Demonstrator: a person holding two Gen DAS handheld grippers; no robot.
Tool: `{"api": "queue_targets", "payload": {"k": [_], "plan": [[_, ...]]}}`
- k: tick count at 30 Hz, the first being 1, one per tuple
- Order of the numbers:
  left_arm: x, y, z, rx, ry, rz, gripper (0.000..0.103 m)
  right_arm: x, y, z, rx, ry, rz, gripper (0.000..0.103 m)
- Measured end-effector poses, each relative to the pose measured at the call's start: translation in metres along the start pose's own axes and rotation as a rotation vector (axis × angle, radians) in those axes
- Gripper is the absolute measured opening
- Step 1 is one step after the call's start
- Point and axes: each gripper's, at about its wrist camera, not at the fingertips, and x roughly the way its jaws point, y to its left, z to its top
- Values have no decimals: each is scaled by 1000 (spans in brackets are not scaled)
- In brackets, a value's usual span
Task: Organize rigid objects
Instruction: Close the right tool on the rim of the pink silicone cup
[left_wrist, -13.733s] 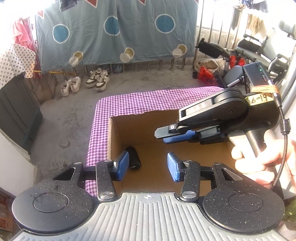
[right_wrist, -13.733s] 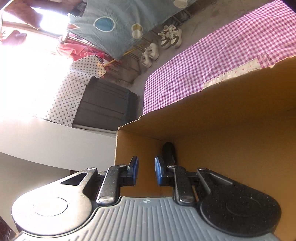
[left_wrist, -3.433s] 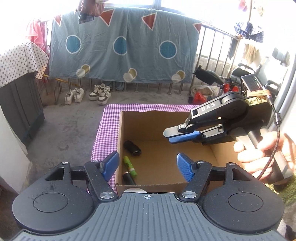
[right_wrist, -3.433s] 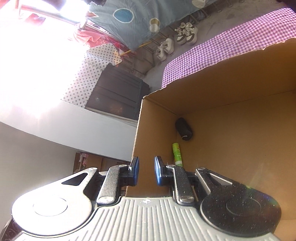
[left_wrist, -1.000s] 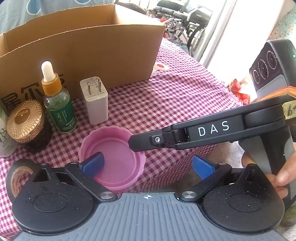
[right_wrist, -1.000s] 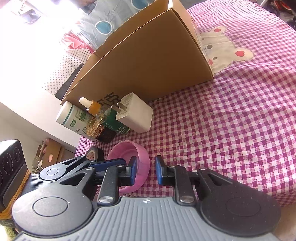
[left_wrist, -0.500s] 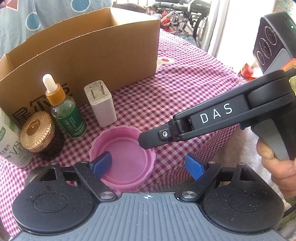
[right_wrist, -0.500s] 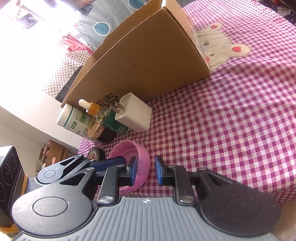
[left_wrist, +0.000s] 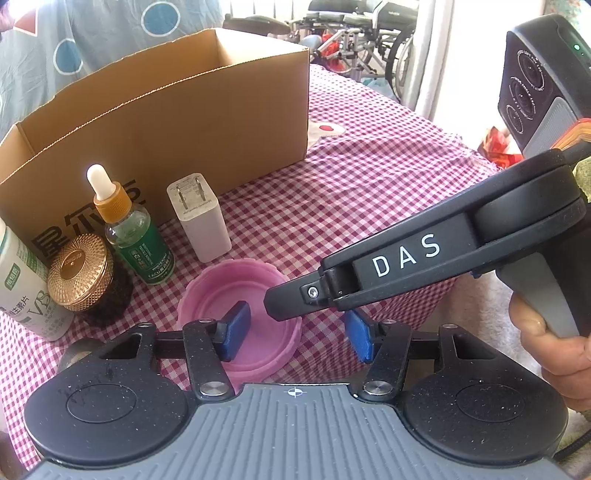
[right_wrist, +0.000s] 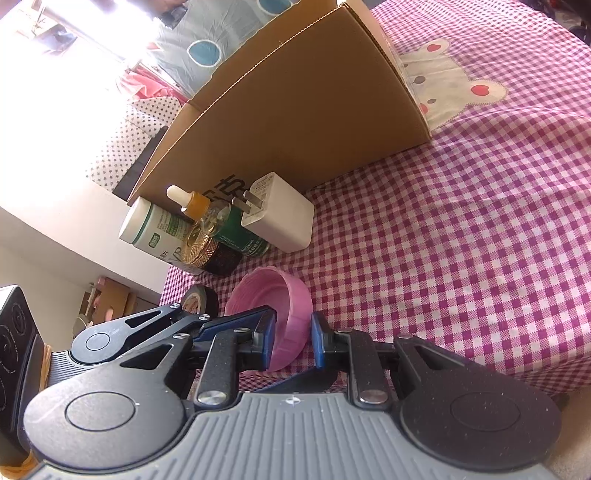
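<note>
A pink plastic lid (left_wrist: 242, 295) lies open side up on the checked cloth near the table's front edge, also in the right wrist view (right_wrist: 280, 306). My left gripper (left_wrist: 295, 332) is open, its left finger inside the lid and its right finger outside the rim. My right gripper (right_wrist: 293, 341) is narrowly open, its two fingers either side of the lid's near wall; whether they touch it I cannot tell. A cardboard box (left_wrist: 166, 110) stands behind, also in the right wrist view (right_wrist: 295, 110).
In front of the box stand a white charger plug (left_wrist: 199, 218), a green dropper bottle (left_wrist: 136, 236), a gold-lidded dark jar (left_wrist: 83, 273) and a white bottle (left_wrist: 22, 288). A black tape roll (right_wrist: 201, 299) lies left of the lid. The table edge is close.
My left gripper has narrowed and its left finger now sits inside the lid. Both grippers have moved closer to the lid; the right fingers now straddle its wall.
</note>
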Motion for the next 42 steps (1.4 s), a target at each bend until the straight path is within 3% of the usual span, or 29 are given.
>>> {"api": "queue_targets", "payload": {"k": [10,22,23,27,28,34,42], "plan": [[-10,5,-2,-22,-21,21,61,-8,-5,-1,11,-23,-14,23],[-20,19,-4,-60,-35,39,85,-10,5,3,-43,-18,-43,26],[-19,20,-5,-59,-32,42,86,-9,6,3,-52,-14,-50,27],[-12,24,-8,-67,1,53,87,-5,13,4,-82,-12,-49,53],[-10,25,-9,-71,12,55,87,-4,16,3,-98,-17,-59,53],[-2,26,-13,-81,37,44,81,0,27,3,-184,-26,-116,49],[0,28,-11,-96,19,34,72,6,31,3,-240,-24,-152,29]]}}
